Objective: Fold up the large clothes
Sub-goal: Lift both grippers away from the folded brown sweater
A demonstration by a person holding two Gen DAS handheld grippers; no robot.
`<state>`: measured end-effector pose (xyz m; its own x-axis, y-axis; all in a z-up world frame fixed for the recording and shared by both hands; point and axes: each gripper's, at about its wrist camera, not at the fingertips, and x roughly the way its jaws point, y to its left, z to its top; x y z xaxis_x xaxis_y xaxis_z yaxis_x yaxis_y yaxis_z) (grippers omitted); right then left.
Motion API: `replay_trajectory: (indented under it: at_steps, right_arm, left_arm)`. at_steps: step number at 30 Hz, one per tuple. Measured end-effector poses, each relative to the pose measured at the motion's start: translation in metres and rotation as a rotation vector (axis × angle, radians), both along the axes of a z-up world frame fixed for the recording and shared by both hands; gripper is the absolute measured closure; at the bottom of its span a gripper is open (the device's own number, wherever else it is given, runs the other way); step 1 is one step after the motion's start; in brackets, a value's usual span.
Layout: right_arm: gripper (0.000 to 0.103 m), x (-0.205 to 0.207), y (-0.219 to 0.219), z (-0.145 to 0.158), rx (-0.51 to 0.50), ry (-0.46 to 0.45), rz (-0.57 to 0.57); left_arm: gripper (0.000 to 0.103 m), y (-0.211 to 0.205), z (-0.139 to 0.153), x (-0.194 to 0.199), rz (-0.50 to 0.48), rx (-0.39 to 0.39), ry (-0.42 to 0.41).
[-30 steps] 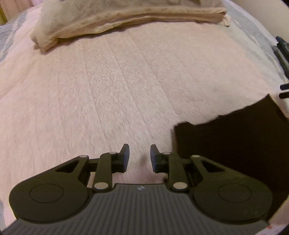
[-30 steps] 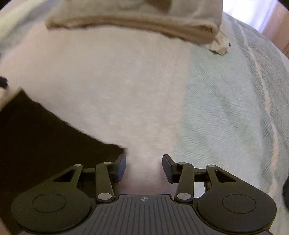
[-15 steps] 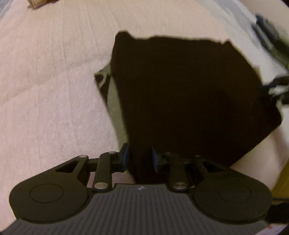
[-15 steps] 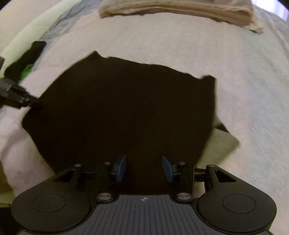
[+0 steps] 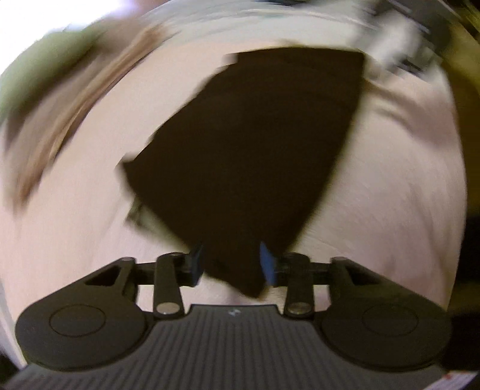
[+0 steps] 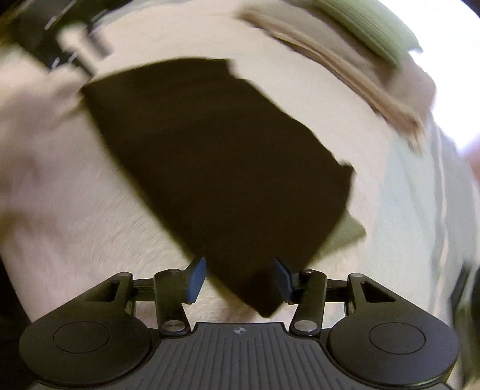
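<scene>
A dark, nearly black folded garment (image 5: 255,156) lies flat on the pale pink bed cover (image 5: 75,225). In the left wrist view its near corner points down between the fingers of my left gripper (image 5: 232,264). The jaws are opening and the blue pads stand off the cloth. In the right wrist view the same garment (image 6: 216,168) runs down to a corner between the fingers of my right gripper (image 6: 239,279). Those jaws are also opening, with gaps on both sides of the cloth. Both views are blurred by motion.
A beige folded pile (image 6: 345,69) and a green item (image 6: 369,27) lie at the far side of the bed. A pale green-grey patch (image 6: 345,237) shows under the garment's right edge. Striped light blue cover (image 6: 420,210) lies to the right. Blurred dark shapes (image 5: 420,39) sit beyond the garment.
Both grippers swept from bare bed cover over the dark garment and rolled, so it now appears turned with a corner between each pair of fingers. The left jaws have widened.
</scene>
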<state>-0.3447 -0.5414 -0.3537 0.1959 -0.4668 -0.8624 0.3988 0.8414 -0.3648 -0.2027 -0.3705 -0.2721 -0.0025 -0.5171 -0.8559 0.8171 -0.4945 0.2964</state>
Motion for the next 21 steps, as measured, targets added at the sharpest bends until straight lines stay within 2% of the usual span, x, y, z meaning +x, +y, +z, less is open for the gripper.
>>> replay_trajectory:
  at_steps: [2,5,8,11,12,13,16,21]
  right_arm:
    - [0.055,0.010,0.016,-0.016,-0.064,0.094,0.102]
    - [0.055,0.018,0.026,-0.048,-0.123,0.249,0.220]
    - [0.055,0.013,0.027,-0.065,-0.218,0.283,0.278]
    - [0.058,0.002,0.028,-0.077,-0.271,0.280,0.336]
    - [0.076,-0.006,0.026,-0.079,-0.266,0.284,0.338]
    - [0.086,-0.016,0.023,-0.082,-0.278,0.301,0.335]
    - [0.088,-0.043,0.003,-0.082,-0.277,0.285,0.224]
    - [0.088,-0.048,0.012,-0.077,-0.261,0.277,0.233]
  left_arm:
    - [0.054,0.011,-0.017,-0.023,-0.141,-0.018,-0.103]
    - [0.057,0.016,-0.053,-0.037,-0.223,-0.008,-0.249]
    - [0.082,0.015,-0.073,-0.028,-0.160,-0.050,-0.339]
    - [0.089,0.014,-0.074,-0.019,-0.121,-0.071,-0.322]
    - [0.090,0.015,-0.074,-0.018,-0.122,-0.067,-0.323]
    - [0.090,0.014,-0.074,-0.016,-0.113,-0.061,-0.314]
    - [0.091,0.010,-0.073,-0.013,-0.083,-0.057,-0.287]
    - [0.091,0.018,-0.067,-0.012,-0.015,-0.041,-0.266]
